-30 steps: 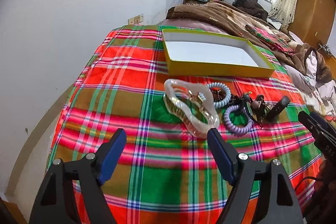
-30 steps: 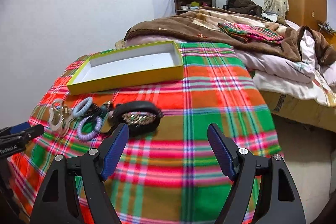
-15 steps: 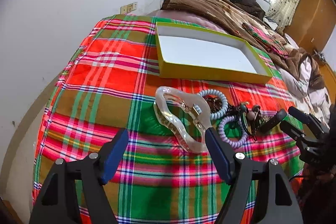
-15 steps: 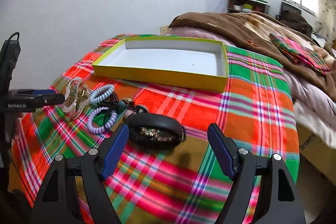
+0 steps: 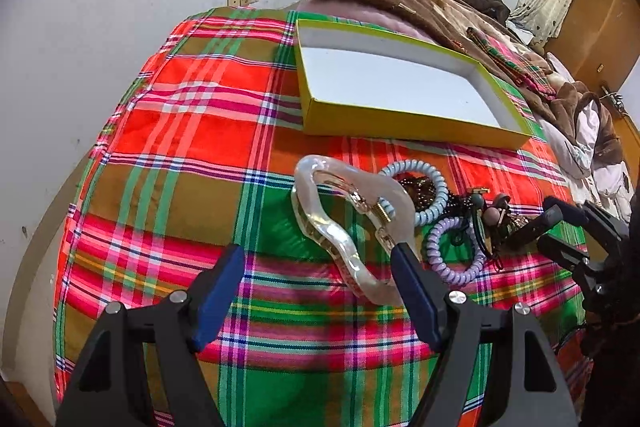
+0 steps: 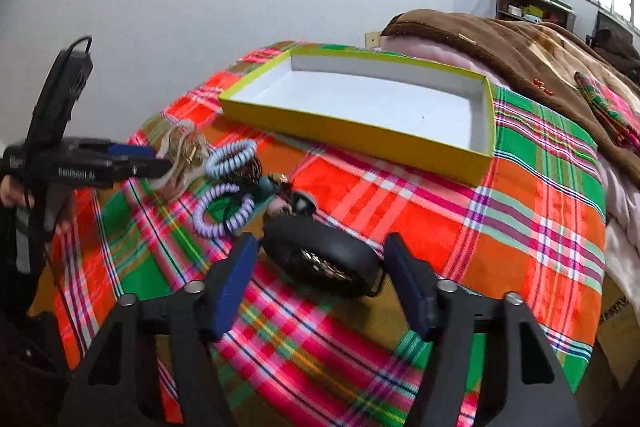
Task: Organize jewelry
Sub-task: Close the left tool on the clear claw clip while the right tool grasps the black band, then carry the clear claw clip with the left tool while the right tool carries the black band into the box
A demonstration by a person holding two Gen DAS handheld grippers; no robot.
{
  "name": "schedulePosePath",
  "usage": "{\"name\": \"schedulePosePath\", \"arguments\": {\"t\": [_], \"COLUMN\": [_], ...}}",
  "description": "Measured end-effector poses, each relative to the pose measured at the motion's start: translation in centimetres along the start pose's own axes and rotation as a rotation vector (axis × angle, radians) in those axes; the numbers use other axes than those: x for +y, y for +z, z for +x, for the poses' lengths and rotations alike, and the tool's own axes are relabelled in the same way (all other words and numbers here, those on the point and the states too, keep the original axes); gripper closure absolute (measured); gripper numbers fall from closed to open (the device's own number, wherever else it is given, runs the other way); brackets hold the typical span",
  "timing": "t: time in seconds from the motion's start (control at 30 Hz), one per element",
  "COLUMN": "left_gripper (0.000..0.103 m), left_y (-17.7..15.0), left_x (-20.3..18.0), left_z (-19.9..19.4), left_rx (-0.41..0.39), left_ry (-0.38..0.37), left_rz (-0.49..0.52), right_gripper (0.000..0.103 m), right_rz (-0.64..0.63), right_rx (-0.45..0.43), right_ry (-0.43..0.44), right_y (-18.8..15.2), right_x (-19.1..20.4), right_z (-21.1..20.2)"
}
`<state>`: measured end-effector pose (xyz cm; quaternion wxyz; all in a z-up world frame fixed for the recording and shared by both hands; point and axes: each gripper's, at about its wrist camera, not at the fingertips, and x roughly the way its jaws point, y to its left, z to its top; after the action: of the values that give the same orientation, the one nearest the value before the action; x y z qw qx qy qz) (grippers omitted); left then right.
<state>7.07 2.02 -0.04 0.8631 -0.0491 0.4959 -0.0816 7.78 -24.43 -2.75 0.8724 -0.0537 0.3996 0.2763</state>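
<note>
**Grippers closing in on clip and black band**

Left wrist view: left gripper [image 5: 318, 281] hangs low over the plaid cloth [image 5: 192, 131], jaws spread wide and holding nothing. The clear hair clip [image 5: 344, 223] lies just ahead, its near end touching or just beside the right-hand finger. To grip it well, shift rightward so the clip's body sits between both pads before squeezing; its smooth curved plastic may slip. The yellow box [image 5: 400, 123] stands empty beyond the pile.

Right wrist view: right gripper [image 6: 320, 275] also has its jaws spread, empty, with the black band [image 6: 320, 253] between the fingertips. Coiled ties [image 6: 232, 157] and small pieces lie tangled just behind it, so lift slowly to avoid dragging them.
</note>
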Motion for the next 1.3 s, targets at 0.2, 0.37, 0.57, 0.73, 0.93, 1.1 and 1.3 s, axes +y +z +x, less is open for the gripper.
{"name": "schedulePosePath", "arguments": {"t": [0.2, 0.37, 0.57, 0.73, 0.93, 1.1, 1.3], "left_gripper": [0.031, 0.032, 0.032, 0.031, 0.040, 0.069, 0.090], "left_y": [0.2, 0.4, 0.2, 0.1, -0.1, -0.3, -0.3], "left_x": [0.5, 1.5, 1.3, 1.0, 0.9, 0.4, 0.0], "left_z": [-0.3, 0.2, 0.9, 0.9, 0.6, 0.3, 0.0], "left_rx": [-0.015, 0.010, 0.035, 0.039, 0.040, 0.023, 0.006], "left_ry": [0.030, 0.039, 0.087, 0.122, 0.117, 0.071, 0.054], "left_rz": [0.006, -0.036, -0.027, -0.010, -0.008, 0.008, 0.025], "right_gripper": [0.077, 0.080, 0.085, 0.085, 0.085, 0.085, 0.085], "right_rz": [-0.003, 0.019, 0.047, 0.080, 0.130, 0.160, 0.170], "right_rx": [0.003, -0.002, -0.029, -0.055, -0.091, -0.118, -0.144], "right_ry": [0.002, 0.021, -0.021, -0.041, -0.070, -0.068, -0.073], "right_y": [-0.6, -1.3, -1.6, -2.0, -2.4, -2.7, -2.9], "right_x": [0.5, 1.2, 2.1, 2.3, 2.2, 2.0, 2.3], "right_z": [-0.7, -1.0, -1.1, -1.6, -2.1, -2.7, -3.4]}}
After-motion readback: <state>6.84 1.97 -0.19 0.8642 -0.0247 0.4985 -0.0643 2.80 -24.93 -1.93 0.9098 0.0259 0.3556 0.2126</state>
